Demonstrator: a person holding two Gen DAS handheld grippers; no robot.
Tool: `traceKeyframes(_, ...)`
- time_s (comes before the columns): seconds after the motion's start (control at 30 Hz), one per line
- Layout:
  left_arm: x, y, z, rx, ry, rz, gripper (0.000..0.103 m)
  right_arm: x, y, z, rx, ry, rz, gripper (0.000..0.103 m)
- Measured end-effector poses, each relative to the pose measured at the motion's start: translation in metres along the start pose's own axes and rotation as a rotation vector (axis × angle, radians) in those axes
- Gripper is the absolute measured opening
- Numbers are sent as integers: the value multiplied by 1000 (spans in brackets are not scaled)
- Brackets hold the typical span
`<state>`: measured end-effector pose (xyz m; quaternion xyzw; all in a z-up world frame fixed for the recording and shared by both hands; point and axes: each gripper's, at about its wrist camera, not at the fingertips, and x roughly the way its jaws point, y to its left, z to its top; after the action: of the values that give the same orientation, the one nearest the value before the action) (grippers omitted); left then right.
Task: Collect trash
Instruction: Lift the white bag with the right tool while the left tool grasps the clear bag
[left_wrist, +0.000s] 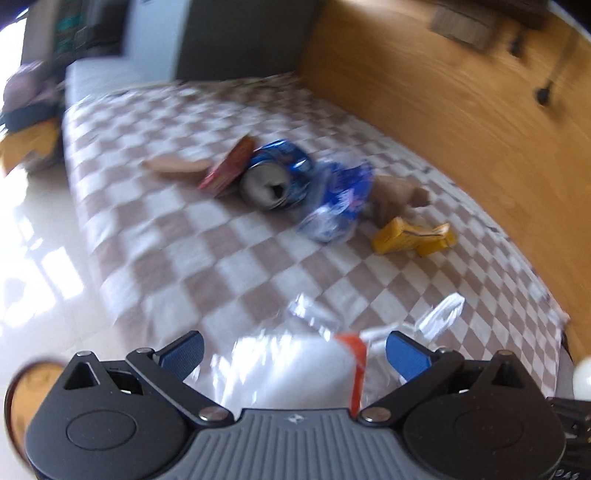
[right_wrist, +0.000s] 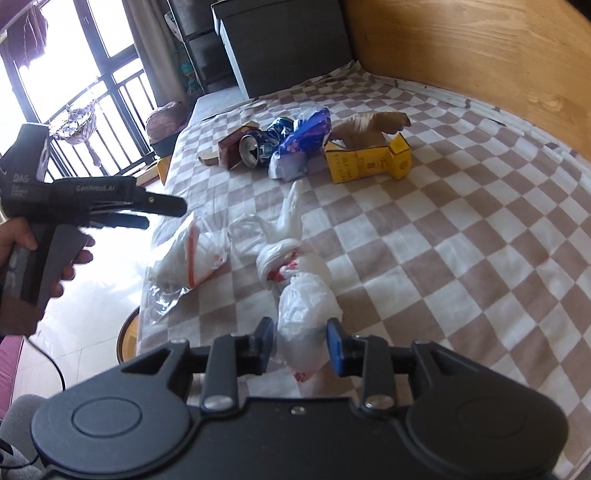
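Near the bed's (right_wrist: 461, 258) front edge: right claw (right_wrist: 301, 345) part-spread, pads astride a knotted white bag (right_wrist: 306, 306), not clamping. Judged: ctr the bag's bulk betw. pads, then squeeze. Left claw (left_wrist: 295, 350) spread wide over a clear zip bag (left_wrist: 295, 369) w/ orange strip, crinkly, glossy.

Brown/white checked blanket (right_wrist: 424, 236), blue can (left_wrist: 275, 173), yellow box (right_wrist: 364, 162), white bags (right_wrist: 306, 299) w/ red print.
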<state>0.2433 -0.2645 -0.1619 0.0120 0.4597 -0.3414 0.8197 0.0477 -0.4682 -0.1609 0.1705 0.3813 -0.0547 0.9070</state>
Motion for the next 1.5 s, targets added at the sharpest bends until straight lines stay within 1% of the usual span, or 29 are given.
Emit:
traceKeyframes(0.03, -4, 0, -5, -33, 14, -3, 103, 0, 1, 0, 2, -3, 2, 34)
traceKeyframes(0.1, -10, 3, -16, -88, 36, -45, 103, 1, 2, 0, 5, -5, 2, 34)
traceKeyframes(0.13, -13, 5, -23, -109, 45, -54, 103, 1, 2, 1, 8, -7, 2, 34)
traceKeyframes(0.3, -9, 6, -52, -146, 55, -52, 103, 2, 0, 0, 27, -14, -1, 34)
traceKeyframes(0.33, -6, 6, -57, -150, 60, -64, 103, 2, -1, 1, 30, -15, -1, 34)
traceKeyframes(0.43, 3, 2, -70, -141, 68, -143, 103, 1, -3, 1, 33, -21, -2, 35)
traceKeyframes(0.57, 8, -13, -78, -60, 25, -143, 103, -1, -4, 1, 41, -30, -4, 35)
traceKeyframes(0.67, 13, -16, -74, -69, 12, -124, 103, -3, -2, 0, 39, -33, 7, 35)
traceKeyframes(0.77, 17, -11, -63, -135, -11, -67, 103, -6, -2, 3, 38, -42, 13, 35)
traceKeyframes(0.83, 19, -2, -54, -197, -31, -28, 103, -9, -2, 5, 41, -57, 12, 35)
traceKeyframes(0.9, 22, 7, -45, -262, -42, -6, 103, -12, -3, 8, 40, -73, 9, 35)
traceKeyframes(1.03, 26, 14, -21, -410, -6, 34, 103, -13, -5, 12, 37, -96, 2, 40)
traceKeyframes(1.13, 29, 7, -4, -479, 41, 92, 103, -11, -6, 10, 45, -97, -3, 43)
traceKeyframes(1.17, 30, 2, 1, -485, 46, 114, 103, -10, -7, 8, 47, -95, -5, 44)
traceKeyframes(1.23, 32, -11, 13, -455, 45, 174, 103, -8, -8, 6, 53, -92, -16, 44)
traceKeyframes(1.3, 39, -26, 22, -394, 51, 275, 103, -7, -12, 5, 68, -94, -24, 44)
traceKeyframes(1.37, 53, -34, 26, -358, 86, 371, 103, -7, -15, 5, 84, -101, -32, 44)
traceKeyframes(1.43, 66, -37, 25, -340, 119, 420, 103, -7, -15, 8, 83, -113, -43, 45)
traceKeyframes(1.5, 71, -40, 21, -311, 105, 460, 103, -5, -16, 12, 73, -123, -43, 47)
